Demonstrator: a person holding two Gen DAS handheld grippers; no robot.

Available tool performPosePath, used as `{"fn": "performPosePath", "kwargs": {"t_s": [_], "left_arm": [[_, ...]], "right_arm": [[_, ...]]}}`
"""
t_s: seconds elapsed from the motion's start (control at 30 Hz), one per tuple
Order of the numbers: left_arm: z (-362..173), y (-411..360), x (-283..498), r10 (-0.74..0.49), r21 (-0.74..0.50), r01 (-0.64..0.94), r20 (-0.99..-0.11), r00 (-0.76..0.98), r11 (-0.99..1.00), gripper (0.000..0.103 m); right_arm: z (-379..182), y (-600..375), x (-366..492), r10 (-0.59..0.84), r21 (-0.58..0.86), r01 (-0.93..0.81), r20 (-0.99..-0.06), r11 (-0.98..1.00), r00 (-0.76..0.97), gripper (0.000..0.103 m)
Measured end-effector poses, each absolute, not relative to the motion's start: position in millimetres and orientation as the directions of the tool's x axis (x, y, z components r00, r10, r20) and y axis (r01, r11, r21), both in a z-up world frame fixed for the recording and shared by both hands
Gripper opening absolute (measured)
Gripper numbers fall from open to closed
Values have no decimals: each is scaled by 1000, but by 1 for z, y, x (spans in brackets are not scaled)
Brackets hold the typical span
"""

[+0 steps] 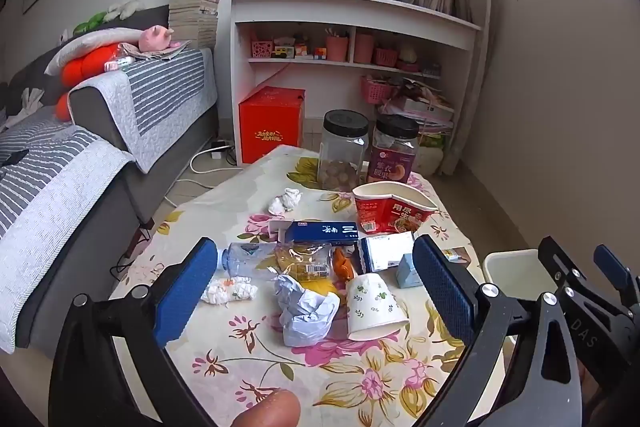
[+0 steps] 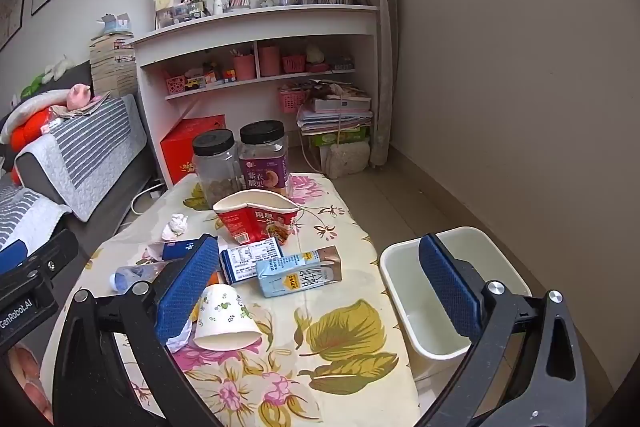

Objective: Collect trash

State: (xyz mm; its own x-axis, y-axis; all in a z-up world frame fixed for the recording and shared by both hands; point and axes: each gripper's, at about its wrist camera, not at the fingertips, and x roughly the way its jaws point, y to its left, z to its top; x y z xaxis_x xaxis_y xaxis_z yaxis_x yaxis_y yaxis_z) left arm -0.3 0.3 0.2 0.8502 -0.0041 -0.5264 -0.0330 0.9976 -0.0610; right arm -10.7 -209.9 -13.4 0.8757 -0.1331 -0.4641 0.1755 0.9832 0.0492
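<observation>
Tablecloth (image 2: 344, 327): cream, printed with pink and olive flowers. Paper cup (image 1: 374, 307): white with small green leaf sprigs; at its 12 o'clock, noodle cup (image 1: 390, 211): red with white rim. Gripper pads (image 1: 186, 283): blue, dimpled; bin (image 2: 404, 291): off-white.

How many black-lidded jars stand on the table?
2. The clear jar stands at the table's far end; the purple-labelled jar stands just right of it. Others may be hidden behind them.
</observation>
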Motion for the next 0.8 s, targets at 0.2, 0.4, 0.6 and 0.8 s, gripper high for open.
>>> {"fn": "performPosePath", "kwargs": {"t_s": [0.2, 0.4, 0.6, 0.8], "left_arm": [[-1, 0, -2, -10, -65, -29, -528, 849, 997, 95], [4, 5, -2, -5, -71, -38, -527, 850, 997, 95], [1, 10, -4, -10, -75, -35, -529, 848, 997, 95], [-3, 9, -2, -8, -76, -39, -542, 840, 996, 95]], "right_arm": [[-14, -207, -11, -138, 46, 178, -452, 983, 881, 96], [-14, -197, -13, -128, 46, 166, -451, 985, 883, 96], [-14, -197, -10, -119, 41, 154, -453, 987, 883, 96], [-15, -198, -9, -111, 47, 149, -459, 988, 882, 96]]}}
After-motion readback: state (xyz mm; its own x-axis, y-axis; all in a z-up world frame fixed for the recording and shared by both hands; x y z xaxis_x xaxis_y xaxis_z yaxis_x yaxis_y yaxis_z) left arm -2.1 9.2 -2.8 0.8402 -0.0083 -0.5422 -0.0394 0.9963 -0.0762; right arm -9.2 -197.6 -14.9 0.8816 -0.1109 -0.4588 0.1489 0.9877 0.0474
